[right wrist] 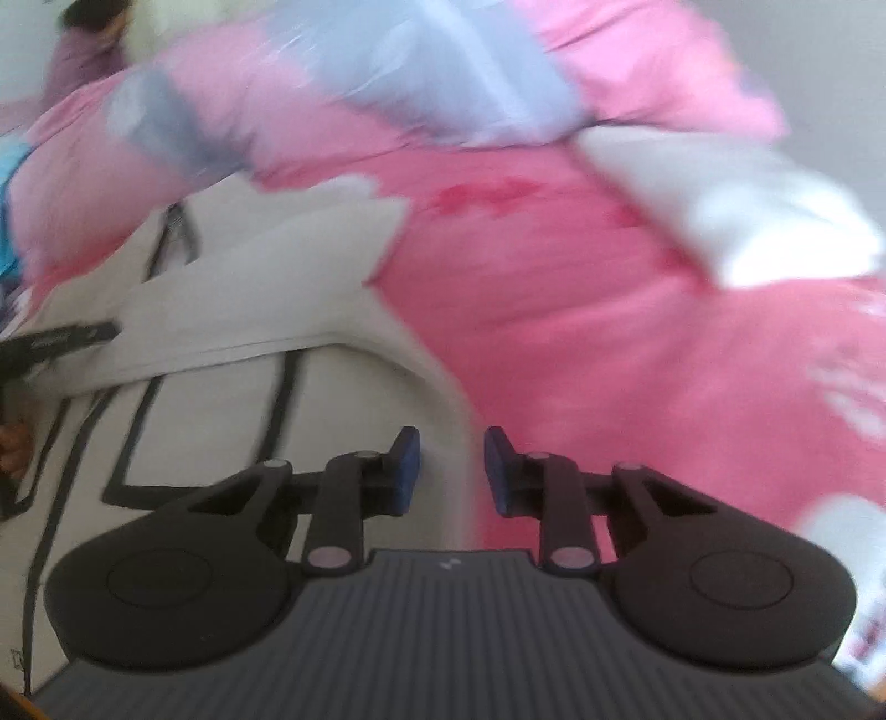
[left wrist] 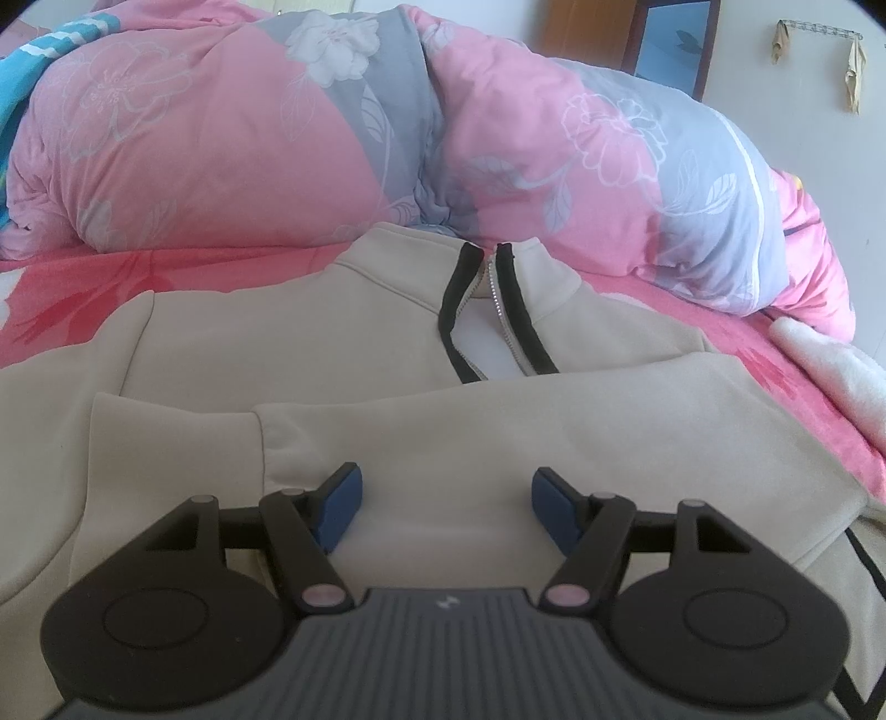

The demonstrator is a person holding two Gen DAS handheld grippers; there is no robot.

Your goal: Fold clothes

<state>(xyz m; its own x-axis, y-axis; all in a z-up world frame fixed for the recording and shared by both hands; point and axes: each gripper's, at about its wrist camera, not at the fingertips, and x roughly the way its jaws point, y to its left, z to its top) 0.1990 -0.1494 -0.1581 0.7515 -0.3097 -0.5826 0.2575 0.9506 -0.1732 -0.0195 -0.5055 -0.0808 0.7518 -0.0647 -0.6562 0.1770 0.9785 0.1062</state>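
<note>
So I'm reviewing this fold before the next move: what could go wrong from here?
1. The sleeve lies loosely across the beige jacket; a careless pass could drag it out of place.
2. The right tool sits at the jacket's edge with nothing between its pads, in a blurred view, so a grab may miss or catch the pink bedsheet.

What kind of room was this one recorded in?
Most likely a bedroom: the beige jacket lies on a bed with a pink floral sheet, a bunched pink and grey quilt sits behind it, and a wooden-framed mirror stands by the wall.
</note>
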